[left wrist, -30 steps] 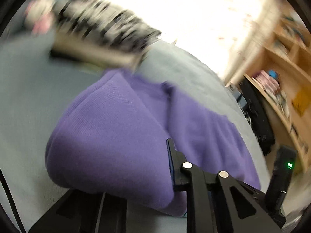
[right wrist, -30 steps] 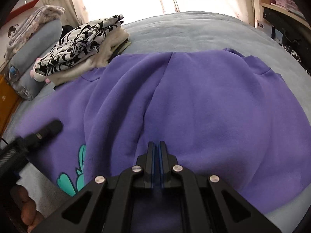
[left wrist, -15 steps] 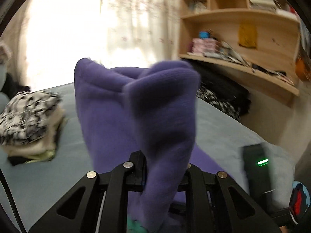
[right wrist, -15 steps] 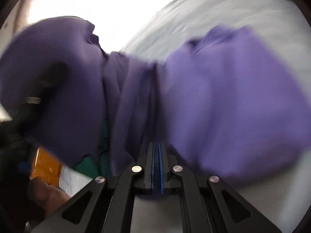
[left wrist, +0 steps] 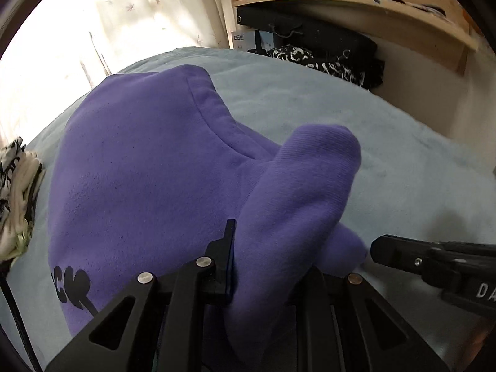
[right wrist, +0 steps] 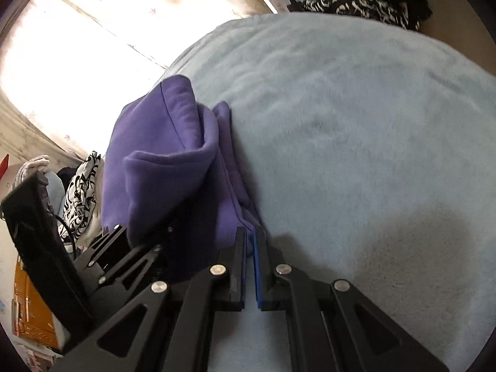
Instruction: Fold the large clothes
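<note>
1. Clamping a thick fold of the purple hoodie [left wrist: 139, 170] on the bed [left wrist: 387, 142], your left gripper [left wrist: 266, 266] holds firm.
2. Your right gripper [right wrist: 250, 263], nearly closed, pinches the hem corner; releasing unevenly risks the fold springing open.

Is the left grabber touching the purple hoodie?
Touching. The left wrist view shows the left gripper clamped on a bunch of the purple hoodie, cloth filling the space between its fingers.
</note>
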A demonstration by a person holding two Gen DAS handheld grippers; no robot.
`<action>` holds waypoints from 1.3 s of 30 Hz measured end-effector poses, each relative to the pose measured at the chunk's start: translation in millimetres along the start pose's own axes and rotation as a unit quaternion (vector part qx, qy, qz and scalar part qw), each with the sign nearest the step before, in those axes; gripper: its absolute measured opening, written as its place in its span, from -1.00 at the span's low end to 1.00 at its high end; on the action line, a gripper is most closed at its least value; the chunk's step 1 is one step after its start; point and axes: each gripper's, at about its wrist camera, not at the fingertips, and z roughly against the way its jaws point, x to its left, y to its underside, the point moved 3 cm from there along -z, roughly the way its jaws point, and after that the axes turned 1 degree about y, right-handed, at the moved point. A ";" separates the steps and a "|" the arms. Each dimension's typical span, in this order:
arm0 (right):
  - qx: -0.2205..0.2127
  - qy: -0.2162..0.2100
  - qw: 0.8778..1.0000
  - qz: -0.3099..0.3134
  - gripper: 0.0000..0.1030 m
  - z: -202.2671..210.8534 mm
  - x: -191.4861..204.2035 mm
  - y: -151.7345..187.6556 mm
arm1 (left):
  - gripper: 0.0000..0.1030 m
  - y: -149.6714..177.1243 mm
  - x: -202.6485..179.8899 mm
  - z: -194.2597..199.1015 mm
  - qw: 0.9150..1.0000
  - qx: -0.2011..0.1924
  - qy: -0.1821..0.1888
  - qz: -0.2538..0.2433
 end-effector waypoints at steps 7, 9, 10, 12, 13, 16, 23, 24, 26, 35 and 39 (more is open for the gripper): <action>-0.005 -0.005 1.000 0.001 -0.92 7.2 -1.4 -3.9 | -0.10 -6.5 -0.3 19.8 0.999 -0.008 0.032 -0.006; -0.011 -0.005 1.000 0.004 -0.92 11.3 0.4 -5.8 | 0.28 -5.6 -1.6 26.4 0.998 -0.006 0.061 -0.006; -0.013 -0.004 1.000 0.005 -0.92 12.3 0.9 -8.0 | 0.36 -6.9 -2.5 28.9 0.998 -0.007 0.067 -0.005; -0.018 -0.003 1.000 0.008 -0.92 17.7 3.0 -9.5 | 0.37 -6.7 -4.2 37.0 0.997 -0.008 0.081 -0.006; -0.020 -0.002 1.000 0.010 -0.92 20.8 4.0 -10.6 | 0.37 -6.2 -5.4 40.8 0.996 -0.009 0.085 -0.006; -0.025 -0.004 1.000 0.017 -0.92 27.7 8.1 -13.8 | 0.37 -6.9 -2.8 59.8 0.995 -0.015 0.101 0.003; -0.027 -0.031 0.998 0.042 -0.80 41.3 30.3 -43.7 | 0.37 -15.9 50.9 115.1 0.990 -0.040 0.104 0.087; -0.024 -0.035 0.998 0.046 -0.69 40.5 33.3 -48.9 | 0.37 -18.3 65.1 119.3 0.989 -0.041 0.095 0.102; -0.017 -0.043 0.997 0.059 -0.12 36.3 40.6 -60.6 | 0.37 -22.1 89.2 119.7 0.989 -0.041 0.074 0.123; 0.131 -0.064 0.981 0.127 -0.09 -46.2 65.2 -86.5 | 0.25 -22.9 186.1 54.4 0.978 0.038 0.021 0.203; 0.171 -0.077 0.971 0.151 -0.09 -67.0 72.7 -77.5 | 0.25 -28.5 192.8 25.1 0.977 0.053 0.036 0.203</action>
